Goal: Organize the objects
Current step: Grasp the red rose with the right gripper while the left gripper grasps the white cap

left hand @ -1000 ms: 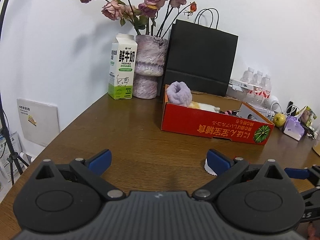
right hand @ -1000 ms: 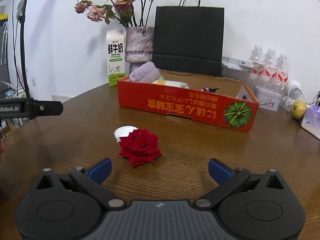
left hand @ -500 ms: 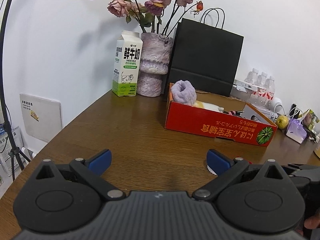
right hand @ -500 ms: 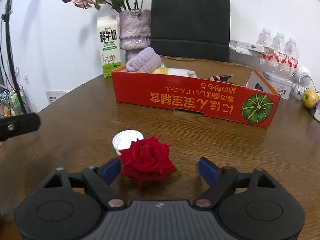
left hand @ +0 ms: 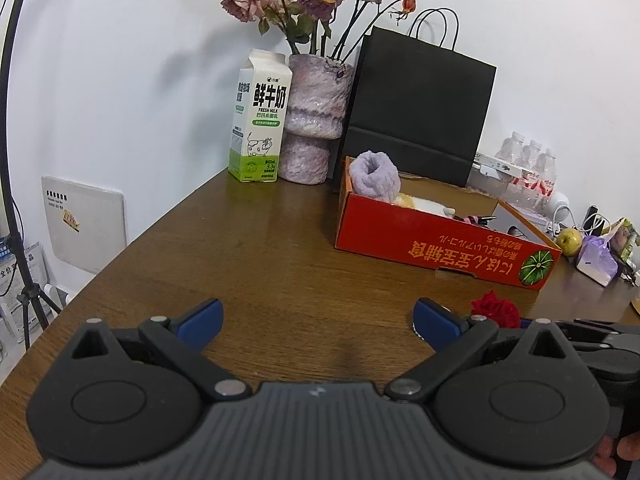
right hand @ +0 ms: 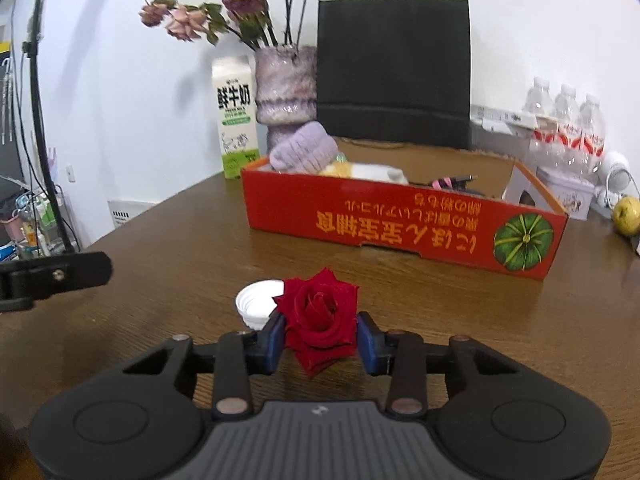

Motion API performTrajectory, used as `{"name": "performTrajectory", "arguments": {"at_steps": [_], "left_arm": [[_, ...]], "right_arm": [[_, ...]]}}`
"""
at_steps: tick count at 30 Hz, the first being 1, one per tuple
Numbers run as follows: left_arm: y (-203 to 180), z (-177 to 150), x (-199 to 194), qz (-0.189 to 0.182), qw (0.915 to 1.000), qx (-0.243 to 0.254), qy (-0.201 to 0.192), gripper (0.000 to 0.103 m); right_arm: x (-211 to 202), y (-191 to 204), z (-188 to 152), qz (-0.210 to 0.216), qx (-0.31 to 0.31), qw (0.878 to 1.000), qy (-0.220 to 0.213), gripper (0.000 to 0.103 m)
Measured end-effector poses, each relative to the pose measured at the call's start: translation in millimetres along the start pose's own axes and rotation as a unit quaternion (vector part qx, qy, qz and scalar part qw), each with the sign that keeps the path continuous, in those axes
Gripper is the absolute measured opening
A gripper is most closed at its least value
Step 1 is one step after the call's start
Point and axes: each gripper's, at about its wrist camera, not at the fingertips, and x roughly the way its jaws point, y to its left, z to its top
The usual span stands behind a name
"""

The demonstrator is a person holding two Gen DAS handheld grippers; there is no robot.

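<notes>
A red rose (right hand: pixel 320 316) sits between the blue pads of my right gripper (right hand: pixel 322 338), which is shut on it low over the wooden table (right hand: pixel 160 280). The rose also shows in the left wrist view (left hand: pixel 496 312). A white bottle cap (right hand: pixel 256 304) lies on the table just left of the rose. A red cardboard box (right hand: pixel 400 228) stands beyond, holding a purple roll (right hand: pixel 304 154), a pale soft item and a cable. My left gripper (left hand: pixel 318 320) is open and empty above the table, left of the right gripper.
A milk carton (left hand: pixel 260 132), a vase of dried roses (left hand: pixel 316 120) and a black paper bag (left hand: pixel 416 112) stand against the back wall. Water bottles (right hand: pixel 564 128), a tin and an apple (right hand: pixel 626 216) are at the right. A tripod (left hand: pixel 16 200) stands left of the table.
My right gripper moved forward around the rose and closed on it. My left gripper stayed open and barely shifted.
</notes>
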Motion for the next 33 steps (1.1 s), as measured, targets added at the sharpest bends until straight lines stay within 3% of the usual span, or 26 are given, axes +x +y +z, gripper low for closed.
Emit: {"name": "performTrajectory", "arguments": {"at_steps": [16,33], "left_arm": [[2,-4,11,0.015,0.9997,0.000,0.021,0.103],[-44,-15,28,0.001,0.9970,0.071,0.030,0.103]], "right_arm": [[-23,-12,-5,-0.018,-0.032,0.999,-0.039,0.034],[-39,-71,-12,-0.045,-0.009,0.998,-0.045,0.034]]}}
